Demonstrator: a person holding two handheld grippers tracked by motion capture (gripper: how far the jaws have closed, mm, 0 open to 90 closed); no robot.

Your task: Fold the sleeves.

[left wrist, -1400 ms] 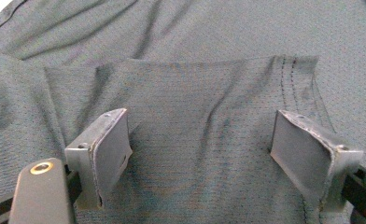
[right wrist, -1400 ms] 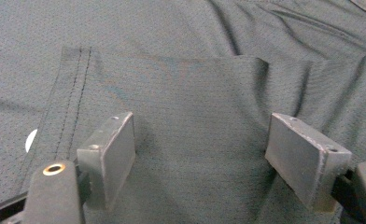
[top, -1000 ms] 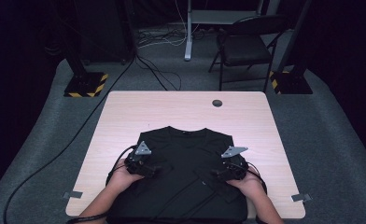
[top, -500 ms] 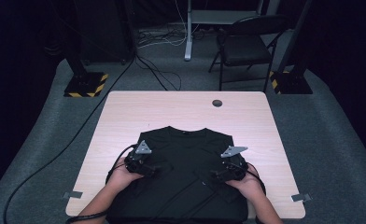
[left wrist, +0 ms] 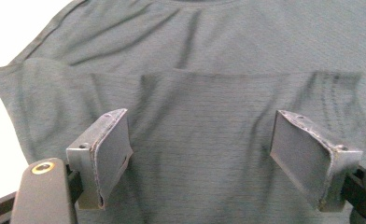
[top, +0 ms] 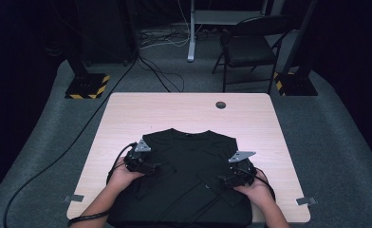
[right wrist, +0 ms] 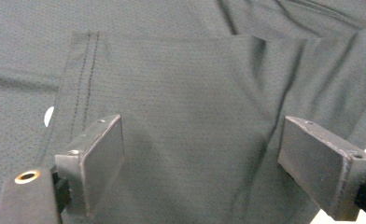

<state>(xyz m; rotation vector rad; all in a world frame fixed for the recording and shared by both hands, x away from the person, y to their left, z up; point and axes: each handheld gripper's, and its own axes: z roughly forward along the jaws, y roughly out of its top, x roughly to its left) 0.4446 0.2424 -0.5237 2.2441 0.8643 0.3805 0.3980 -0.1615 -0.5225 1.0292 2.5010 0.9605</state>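
A black shirt (top: 186, 180) lies flat on the near half of a light wooden table (top: 189, 114), collar toward the far edge, hem at the near edge, both sleeves folded inward over the body. The left gripper (top: 148, 167) rests over the shirt's left folded sleeve, held in the person's left hand (top: 122, 175); the right gripper (top: 229, 179) rests over the right folded sleeve, held in the right hand (top: 253, 186). In the left gripper view the jaws stand wide apart, with the shirt (left wrist: 195, 93) spread below and between them and the folded sleeve's edge running across just beyond the jaws; nothing is pinched. In the right gripper view the jaws are likewise parted, with the folded sleeve and its stitched hem (right wrist: 83, 79) lying between and ahead of them, ungripped. A small dark round hole (top: 220, 105) sits in the far part of the table, well apart from the shirt. A folding chair (top: 250, 47) stands on the floor beyond the table.
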